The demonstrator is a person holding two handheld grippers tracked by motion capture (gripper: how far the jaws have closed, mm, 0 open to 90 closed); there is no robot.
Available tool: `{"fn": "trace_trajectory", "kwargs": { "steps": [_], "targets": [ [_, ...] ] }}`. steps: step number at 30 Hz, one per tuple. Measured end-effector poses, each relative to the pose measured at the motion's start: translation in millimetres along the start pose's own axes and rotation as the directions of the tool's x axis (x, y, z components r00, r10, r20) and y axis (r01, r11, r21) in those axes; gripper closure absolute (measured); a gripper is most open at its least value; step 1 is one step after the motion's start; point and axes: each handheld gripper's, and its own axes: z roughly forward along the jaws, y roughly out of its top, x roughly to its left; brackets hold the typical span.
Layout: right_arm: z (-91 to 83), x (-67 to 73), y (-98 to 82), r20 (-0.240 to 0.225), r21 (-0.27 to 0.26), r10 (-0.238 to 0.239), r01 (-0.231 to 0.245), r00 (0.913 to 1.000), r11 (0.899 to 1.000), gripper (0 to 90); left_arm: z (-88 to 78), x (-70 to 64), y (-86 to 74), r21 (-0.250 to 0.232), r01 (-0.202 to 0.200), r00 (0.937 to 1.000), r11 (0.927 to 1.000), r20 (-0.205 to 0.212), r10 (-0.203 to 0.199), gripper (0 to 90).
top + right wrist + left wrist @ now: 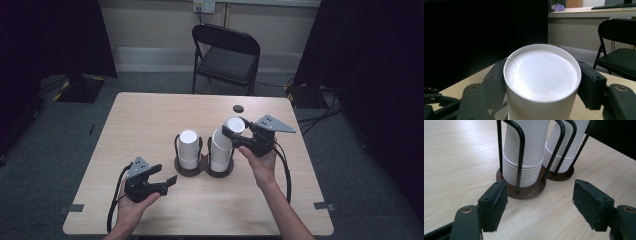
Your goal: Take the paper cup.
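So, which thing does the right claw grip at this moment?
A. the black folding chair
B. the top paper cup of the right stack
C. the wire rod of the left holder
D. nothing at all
B: in the right gripper view the pads of the right claw press on both sides of the top paper cup, which stands upside down on the right stack of cups.

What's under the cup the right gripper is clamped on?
Under that cup, the right stack of white cups leans in its wire holder on the table. The right gripper covers the joint between them.
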Motion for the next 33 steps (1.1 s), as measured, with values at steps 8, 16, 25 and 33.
{"fn": "trace_trajectory", "kwargs": {
  "steps": [8, 16, 25, 33],
  "targets": [
    [-8.3, -1.3, 4.1, 0.000, -0.007, 0.033, -0.033, 0.9995, 0.999, 33.3, -1.1, -2.0, 2.0, -0.017, -0.003, 1.0000, 0.9998, 0.005, 0.003, 28.4],
    [-21.0, 2.6, 8.1, -0.024, -0.017, 0.056, -0.056, 0.9982, 0.998, 33.3, -1.9, -5.7, 4.6, -0.037, -0.013, 0.9991, 0.9992, 0.040, 0.015, 29.2],
    [-34.6, 9.0, 8.6, -0.069, 0.015, 0.096, -0.095, 0.9930, 0.995, 33.4, -2.8, -8.6, 5.4, -0.054, -0.024, 0.9982, 0.9982, 0.053, 0.027, 28.6],
    [-44.2, 12.0, 6.4, -0.082, 0.028, 0.135, -0.134, 0.9874, 0.991, 33.4, -3.7, -15.5, 6.5, -0.052, -0.053, 0.9962, 0.9973, 0.066, 0.056, 30.1]
  ]
}}
